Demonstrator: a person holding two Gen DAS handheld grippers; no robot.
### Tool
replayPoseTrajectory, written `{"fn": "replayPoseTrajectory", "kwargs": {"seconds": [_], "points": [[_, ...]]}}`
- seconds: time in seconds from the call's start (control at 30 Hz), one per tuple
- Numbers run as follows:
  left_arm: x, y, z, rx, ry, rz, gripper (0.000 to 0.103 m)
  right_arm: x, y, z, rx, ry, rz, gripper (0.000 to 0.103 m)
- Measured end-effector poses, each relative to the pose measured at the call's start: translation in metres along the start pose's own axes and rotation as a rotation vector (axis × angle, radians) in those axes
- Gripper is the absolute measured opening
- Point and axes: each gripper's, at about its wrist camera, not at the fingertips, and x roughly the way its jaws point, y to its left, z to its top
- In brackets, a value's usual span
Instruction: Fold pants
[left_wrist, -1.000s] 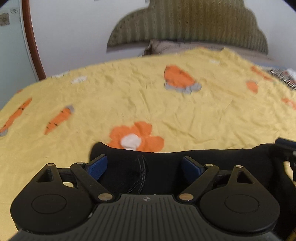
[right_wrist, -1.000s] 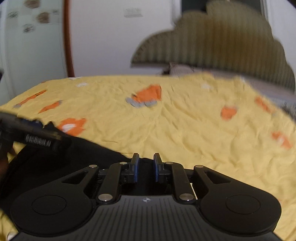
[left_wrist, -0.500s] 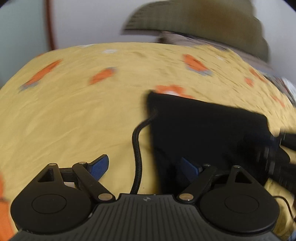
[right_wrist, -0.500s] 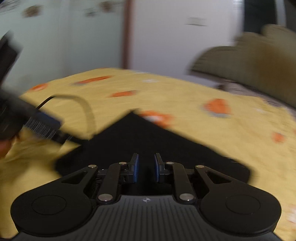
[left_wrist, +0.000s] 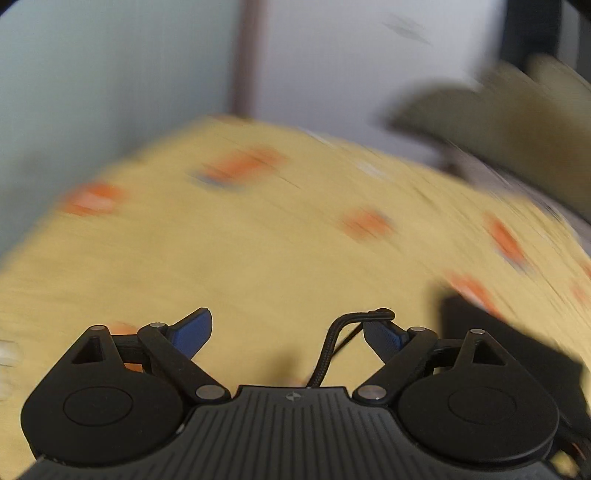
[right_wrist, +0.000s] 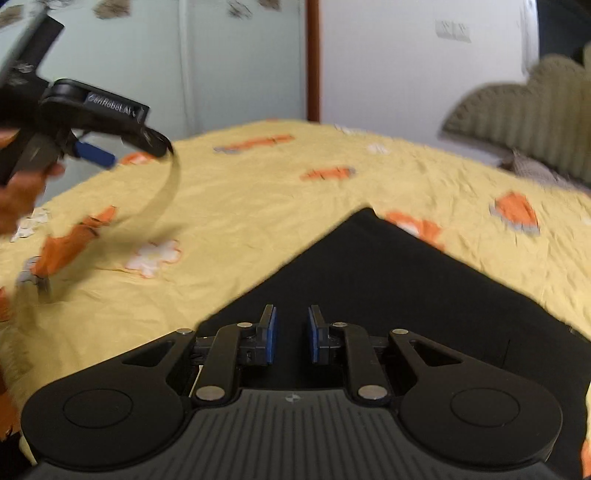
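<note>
Black pants (right_wrist: 399, 291) lie folded on the yellow bed (right_wrist: 258, 192).
Right gripper (right_wrist: 291, 334) over the pants, jaws narrowly apart, empty; left gripper (left_wrist: 286, 330) beside them, jaws wide, empty.

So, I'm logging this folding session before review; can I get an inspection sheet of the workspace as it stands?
Surface: yellow bedspread with orange carrot and flower prints, wrinkled.
Job's things: black pants, lying flat on the bedspread with one corner pointing away.
Clutter: nothing seen.
Grippers: left gripper open and empty, view blurred; right gripper over the pants, fingers close together with a gap, whether it grips cloth cannot be told.
Cables: black braided cable looped by the left gripper's fingers.
Surroundings: olive scalloped headboard, white wall.
</note>
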Motion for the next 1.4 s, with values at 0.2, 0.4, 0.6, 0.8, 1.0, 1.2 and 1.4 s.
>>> {"fn": "replayPoseTrajectory", "kwargs": {"seconds": [0.2,0.4,0.6,0.8,1.0,1.2,1.4], "points": [[0.027,-0.083,-0.035,0.172,0.022,-0.195,0.086,-0.022,0.002,-0.010,-0.089,0.037,0.031,0.017],[0.036,-0.114,-0.073,0.370,0.046,-0.243,0.085,-0.044,-0.065,-0.022,0.090,0.016,-0.239,0.026],[0.037,-0.102,-0.089,0.325,0.098,-0.242,0.087,-0.038,-0.075,0.017,0.085,-0.080,-0.200,0.030],[0.032,-0.104,-0.092,0.349,0.093,-0.208,0.089,0.072,-0.069,0.090,-0.037,0.005,-0.071,0.030],[0.027,-0.105,-0.090,0.355,0.088,-0.202,0.086,0.124,-0.087,0.101,0.070,0.077,-0.139,0.036],[0.026,-0.107,-0.084,0.352,0.079,-0.246,0.086,0.022,-0.080,0.064,0.008,-0.023,-0.209,0.037],[0.029,-0.122,-0.086,0.380,0.090,-0.256,0.088,-0.014,-0.098,-0.009,0.046,0.090,-0.290,0.048]]}}
